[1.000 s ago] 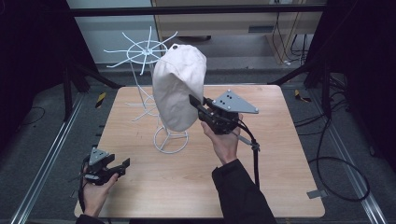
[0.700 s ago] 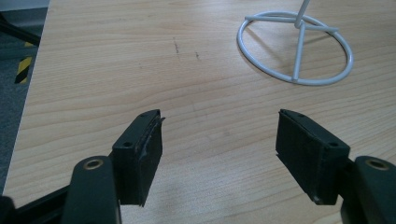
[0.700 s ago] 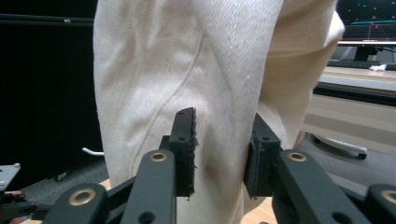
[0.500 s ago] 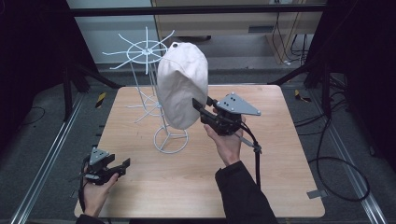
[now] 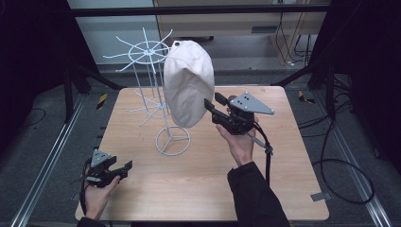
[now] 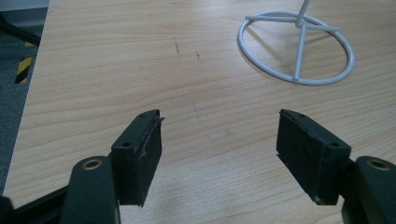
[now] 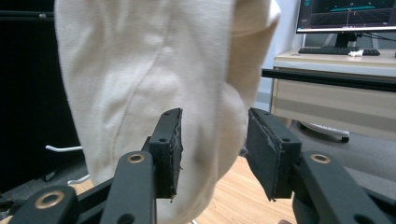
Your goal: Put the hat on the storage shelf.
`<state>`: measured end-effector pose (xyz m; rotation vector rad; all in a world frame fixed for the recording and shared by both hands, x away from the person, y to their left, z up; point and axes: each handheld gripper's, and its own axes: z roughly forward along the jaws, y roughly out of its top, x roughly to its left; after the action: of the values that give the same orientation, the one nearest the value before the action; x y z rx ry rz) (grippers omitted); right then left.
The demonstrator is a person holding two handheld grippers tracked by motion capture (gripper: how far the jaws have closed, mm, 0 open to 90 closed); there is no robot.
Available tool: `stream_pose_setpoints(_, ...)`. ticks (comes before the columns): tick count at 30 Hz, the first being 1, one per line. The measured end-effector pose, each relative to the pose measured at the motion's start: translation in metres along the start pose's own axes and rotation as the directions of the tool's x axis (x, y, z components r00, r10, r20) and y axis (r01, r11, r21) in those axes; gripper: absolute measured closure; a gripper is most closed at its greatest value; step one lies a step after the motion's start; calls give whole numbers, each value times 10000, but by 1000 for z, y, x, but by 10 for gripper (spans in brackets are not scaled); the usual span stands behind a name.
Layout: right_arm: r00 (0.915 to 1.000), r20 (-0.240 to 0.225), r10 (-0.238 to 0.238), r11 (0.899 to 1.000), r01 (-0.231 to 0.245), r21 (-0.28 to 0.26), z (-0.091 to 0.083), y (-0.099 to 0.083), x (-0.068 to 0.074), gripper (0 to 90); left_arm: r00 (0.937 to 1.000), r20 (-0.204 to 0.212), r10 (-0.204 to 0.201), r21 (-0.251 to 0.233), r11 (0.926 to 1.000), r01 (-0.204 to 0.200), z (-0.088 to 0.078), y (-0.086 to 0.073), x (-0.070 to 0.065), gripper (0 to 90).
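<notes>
The right gripper (image 7: 212, 154) should close gently on a fold of the white cap (image 5: 188, 82) without rocking the wire stand (image 5: 173, 140). The cap hangs upright above the table (image 5: 203, 179); its lower edge sits between the released fingers (image 7: 170, 149), touching the left one. The left gripper (image 6: 219, 158) rests released, well apart.

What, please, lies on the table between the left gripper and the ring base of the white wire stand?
Nothing: the left gripper view shows bare wooden table between the left gripper and the stand's ring base.
</notes>
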<state>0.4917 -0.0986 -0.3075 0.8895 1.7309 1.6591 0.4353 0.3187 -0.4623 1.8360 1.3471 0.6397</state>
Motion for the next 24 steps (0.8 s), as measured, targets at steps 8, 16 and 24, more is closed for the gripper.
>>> stream_pose_setpoints(8,9997,233,49,10000,-49,12,-21,-9,-13,486,10000,-5,7,-21,10000,-7,0,0,0,312)
stream_pose_setpoints(16,9982,485,357,9978,-383,534,-56,-33,-30,337,10000,28,-33,8,10000,33,-1,0,-1,312)
stream_pose_setpoints(24,9917,1142,597,9738,-831,2117,-81,-81,-57,230,10000,62,-14,81,10000,14,0,-1,-2,317)
